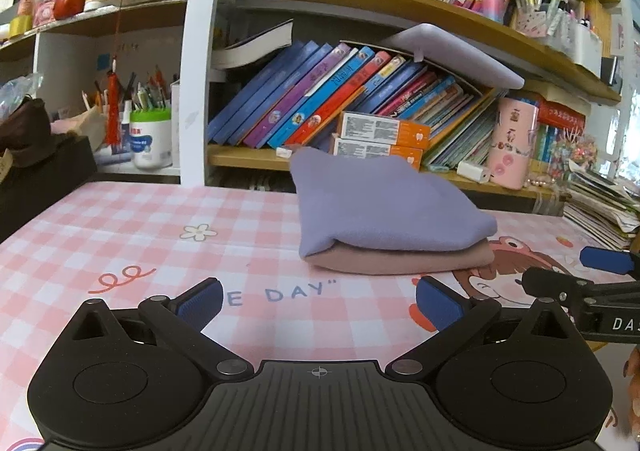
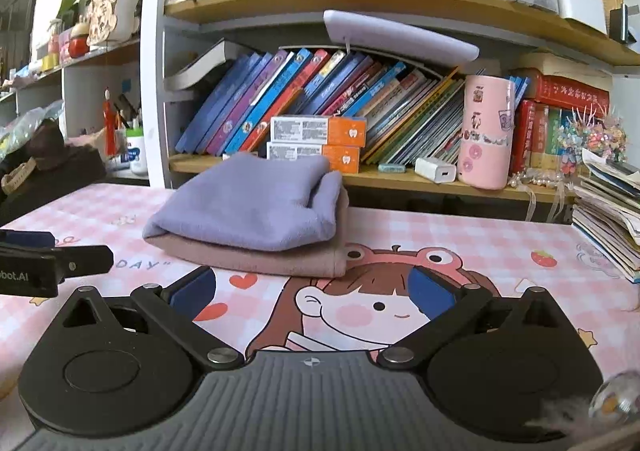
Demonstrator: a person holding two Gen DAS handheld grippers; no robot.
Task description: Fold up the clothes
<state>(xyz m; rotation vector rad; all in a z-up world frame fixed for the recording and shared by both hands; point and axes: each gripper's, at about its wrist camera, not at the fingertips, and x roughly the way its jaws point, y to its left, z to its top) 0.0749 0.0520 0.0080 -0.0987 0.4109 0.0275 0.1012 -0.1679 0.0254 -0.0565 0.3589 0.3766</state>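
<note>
A folded purple cloth [image 1: 384,207] lies on top of a folded pink cloth [image 1: 404,261] in a neat stack on the pink checked table mat [image 1: 120,227]. The stack also shows in the right wrist view, purple cloth [image 2: 248,207] above pink cloth [image 2: 256,261]. My left gripper [image 1: 318,307] is open and empty, held low over the mat a short way in front of the stack. My right gripper [image 2: 312,293] is open and empty, just in front of the stack's right end. Each gripper shows at the edge of the other's view.
A bookshelf [image 1: 248,159] full of leaning books and two orange boxes [image 1: 380,139] stands right behind the stack. A pink cylinder [image 2: 486,131] and a white charger [image 2: 436,170] sit on the shelf. A pile of booklets [image 2: 608,211] lies at the right, a black box [image 1: 40,179] at the left.
</note>
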